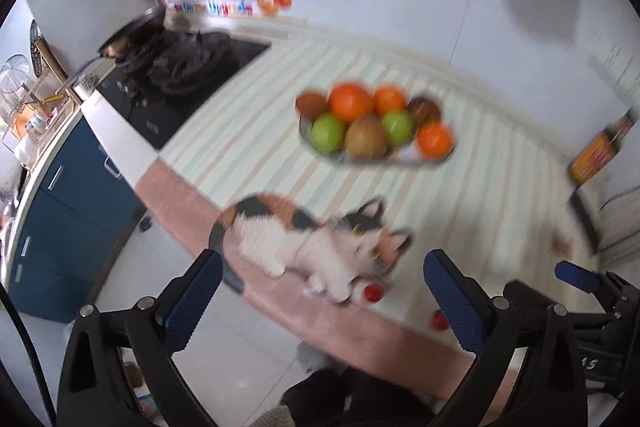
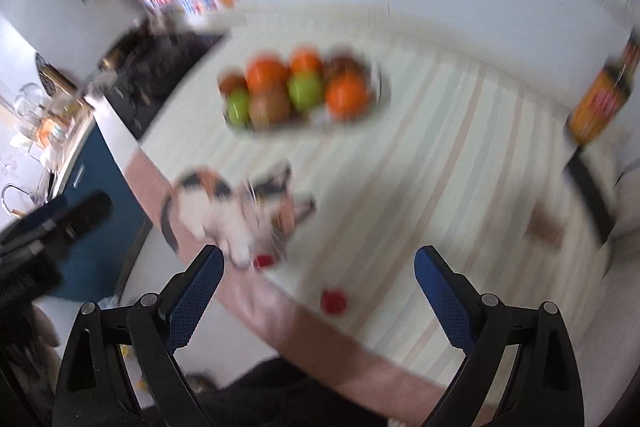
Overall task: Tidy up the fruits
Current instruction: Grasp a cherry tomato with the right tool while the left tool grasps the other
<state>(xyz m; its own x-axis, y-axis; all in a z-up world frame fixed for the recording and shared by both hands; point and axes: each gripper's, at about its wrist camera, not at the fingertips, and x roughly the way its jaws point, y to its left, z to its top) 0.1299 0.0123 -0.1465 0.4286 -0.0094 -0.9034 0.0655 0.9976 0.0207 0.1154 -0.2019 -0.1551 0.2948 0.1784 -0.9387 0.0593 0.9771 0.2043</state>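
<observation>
A tray [image 1: 404, 158] on the striped tablecloth holds oranges [image 1: 349, 102], green apples [image 1: 328, 133] and brown kiwis [image 1: 366, 137]; it also shows in the right wrist view [image 2: 382, 83], blurred. Two small red fruits [image 1: 373, 293] [image 1: 439, 321] lie near the table's front edge; in the right wrist view they show as two red fruits [image 2: 264, 261] [image 2: 334, 301]. My left gripper [image 1: 322, 281] is open and empty, held above the front edge. My right gripper [image 2: 319, 273] is open and empty, above the nearer red fruit.
A calico cat figure [image 1: 316, 239] lies by the front edge, next to one red fruit. A dark sauce bottle [image 1: 600, 151] stands at the right. A black stove [image 1: 180, 75] is at the left. Blue cabinets [image 1: 68, 211] are below.
</observation>
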